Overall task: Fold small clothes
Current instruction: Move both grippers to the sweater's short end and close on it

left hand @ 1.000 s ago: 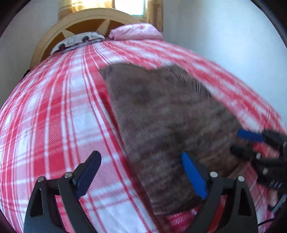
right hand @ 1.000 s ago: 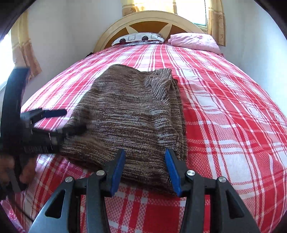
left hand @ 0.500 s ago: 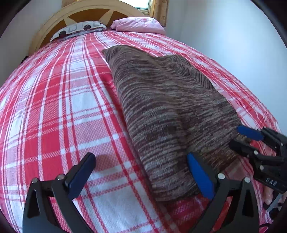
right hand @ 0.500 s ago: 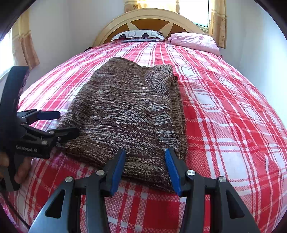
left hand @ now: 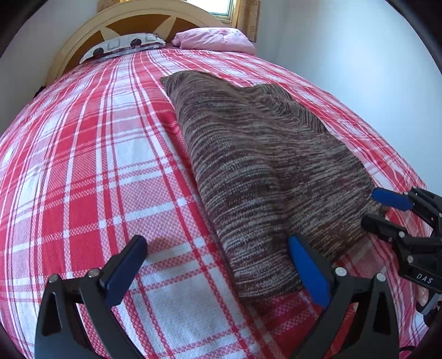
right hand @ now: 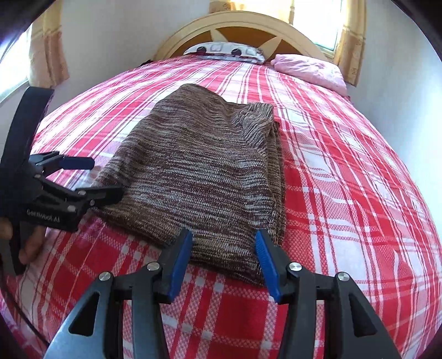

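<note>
The brown knitted garment (right hand: 204,176) lies folded on the red-and-white checked bedspread (right hand: 345,193), its near hem toward both grippers. The left gripper (left hand: 218,265) sits low at the hem's left corner, fingers spread wide, one blue pad (left hand: 306,268) against the knit and the other over bare bedspread. The right gripper (right hand: 223,262) hovers at the near edge, fingers apart, the cloth's hem showing between them, nothing gripped. Up at the headboard (right hand: 248,24) rest a patterned pillow (right hand: 223,51) and a pink pillow (right hand: 309,69).

A red-plaid bed (right hand: 345,193) carries a folded brown knit (right hand: 204,171), patterned pillow (right hand: 223,51) and pink pillow (right hand: 309,70).
</note>
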### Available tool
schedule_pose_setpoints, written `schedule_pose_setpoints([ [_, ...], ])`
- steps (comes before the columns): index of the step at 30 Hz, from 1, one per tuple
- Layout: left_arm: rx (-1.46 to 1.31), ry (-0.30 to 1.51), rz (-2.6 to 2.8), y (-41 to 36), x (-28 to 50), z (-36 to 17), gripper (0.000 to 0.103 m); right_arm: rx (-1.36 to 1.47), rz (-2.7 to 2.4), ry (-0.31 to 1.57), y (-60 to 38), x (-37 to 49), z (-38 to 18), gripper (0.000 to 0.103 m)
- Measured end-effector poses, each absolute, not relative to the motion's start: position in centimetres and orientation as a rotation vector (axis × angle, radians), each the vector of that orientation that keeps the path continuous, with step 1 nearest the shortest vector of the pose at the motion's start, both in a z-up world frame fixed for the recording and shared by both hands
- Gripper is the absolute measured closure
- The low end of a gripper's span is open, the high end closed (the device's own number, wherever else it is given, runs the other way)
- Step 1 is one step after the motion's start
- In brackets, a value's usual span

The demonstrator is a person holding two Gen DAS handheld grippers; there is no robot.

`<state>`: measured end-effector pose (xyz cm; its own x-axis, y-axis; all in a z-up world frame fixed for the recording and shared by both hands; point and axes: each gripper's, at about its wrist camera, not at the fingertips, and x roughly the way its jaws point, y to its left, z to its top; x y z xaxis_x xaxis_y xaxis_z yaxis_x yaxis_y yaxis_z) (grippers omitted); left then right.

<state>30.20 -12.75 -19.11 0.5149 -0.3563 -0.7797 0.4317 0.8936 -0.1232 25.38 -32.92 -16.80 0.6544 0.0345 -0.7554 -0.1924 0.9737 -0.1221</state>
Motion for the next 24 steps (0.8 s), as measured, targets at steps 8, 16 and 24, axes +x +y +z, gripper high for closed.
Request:
schedule_pose_setpoints([
  [8, 0.121, 0.828, -0.428, -12.2, 31.1, -16.6, 0.000, -0.195, 0.173, 0.809, -33.6, 25.7, -13.6, 0.052],
  [16, 0.089, 0.871, -0.393, -13.4, 33.7, -17.4, 0.000, 0.035, 0.274, 0.817, -33.4, 35.4, -12.9, 0.052],
  [24, 0.071, 0.902, -0.418, -13.5, 33.8, -18.1, 0.000, 0.118, 0.196, 0.942, -36.6, 39.9, -17.2, 0.054],
])
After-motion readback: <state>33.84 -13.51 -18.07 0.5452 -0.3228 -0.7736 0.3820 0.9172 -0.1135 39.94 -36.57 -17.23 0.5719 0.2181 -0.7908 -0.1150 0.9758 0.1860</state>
